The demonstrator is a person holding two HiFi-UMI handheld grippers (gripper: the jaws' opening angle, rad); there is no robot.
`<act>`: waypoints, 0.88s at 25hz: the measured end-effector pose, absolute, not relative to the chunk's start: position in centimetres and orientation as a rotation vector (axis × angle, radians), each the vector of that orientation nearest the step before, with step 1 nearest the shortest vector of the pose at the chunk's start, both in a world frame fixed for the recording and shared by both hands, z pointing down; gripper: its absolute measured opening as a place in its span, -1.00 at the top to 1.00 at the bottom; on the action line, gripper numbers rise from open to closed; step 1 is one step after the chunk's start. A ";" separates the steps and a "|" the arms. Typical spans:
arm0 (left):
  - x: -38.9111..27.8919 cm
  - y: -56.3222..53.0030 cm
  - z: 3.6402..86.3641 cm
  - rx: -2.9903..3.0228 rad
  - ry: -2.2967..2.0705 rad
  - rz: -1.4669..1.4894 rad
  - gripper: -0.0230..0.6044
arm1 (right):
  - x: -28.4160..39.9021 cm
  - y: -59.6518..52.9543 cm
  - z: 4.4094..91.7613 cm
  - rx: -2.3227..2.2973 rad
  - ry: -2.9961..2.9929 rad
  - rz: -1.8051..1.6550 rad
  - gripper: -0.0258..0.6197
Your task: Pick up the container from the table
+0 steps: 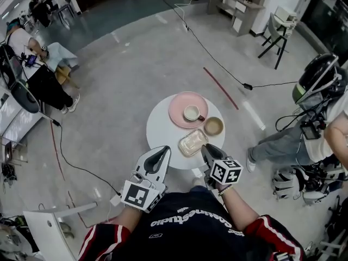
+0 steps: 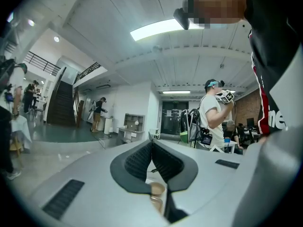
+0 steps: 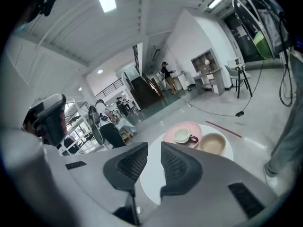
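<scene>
Round white table [image 1: 160,126]: right gripper [image 1: 206,149], jaws parted and empty, beside the container [image 1: 193,143]; left gripper [image 1: 162,152] closed. A glancing jaw could shove it away.

The left hand-held gripper [image 1: 161,153] points level ahead of the chest, its jaws together with nothing between them. The right hand-held gripper [image 1: 207,149] tilts downward, its jaws apart and empty. The left forearm [image 1: 124,219] and right forearm [image 1: 238,200] reach forward, side by side.
</scene>
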State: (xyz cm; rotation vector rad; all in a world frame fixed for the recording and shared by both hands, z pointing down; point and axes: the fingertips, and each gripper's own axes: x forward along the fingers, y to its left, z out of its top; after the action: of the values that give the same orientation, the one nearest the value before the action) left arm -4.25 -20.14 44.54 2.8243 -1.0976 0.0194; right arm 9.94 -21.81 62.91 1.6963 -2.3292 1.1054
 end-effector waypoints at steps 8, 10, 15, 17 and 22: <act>-4.6 -20.5 45.7 2.766 -1.204 -0.019 0.85 | 12.0 -22.2 71.4 1.798 -2.123 1.569 0.65; -4.6 -20.7 45.9 2.757 -1.214 -0.022 0.85 | 12.5 -22.4 73.4 1.821 -2.064 1.657 0.64; -4.4 -20.4 46.2 2.752 -1.220 0.002 0.85 | 13.1 -22.9 77.3 1.847 -1.930 1.910 0.62; -4.3 -20.3 46.3 2.754 -1.221 0.012 0.85 | 13.1 -23.0 78.6 1.843 -1.890 1.969 0.62; -4.4 -20.3 46.5 2.756 -1.241 0.027 0.85 | 13.4 -23.3 81.9 1.857 -1.784 2.086 0.61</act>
State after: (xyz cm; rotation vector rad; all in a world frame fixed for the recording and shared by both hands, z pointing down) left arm -4.44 -20.28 46.53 2.7564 -1.2406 0.0265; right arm 13.35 -23.34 81.88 1.8575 -1.7838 2.0858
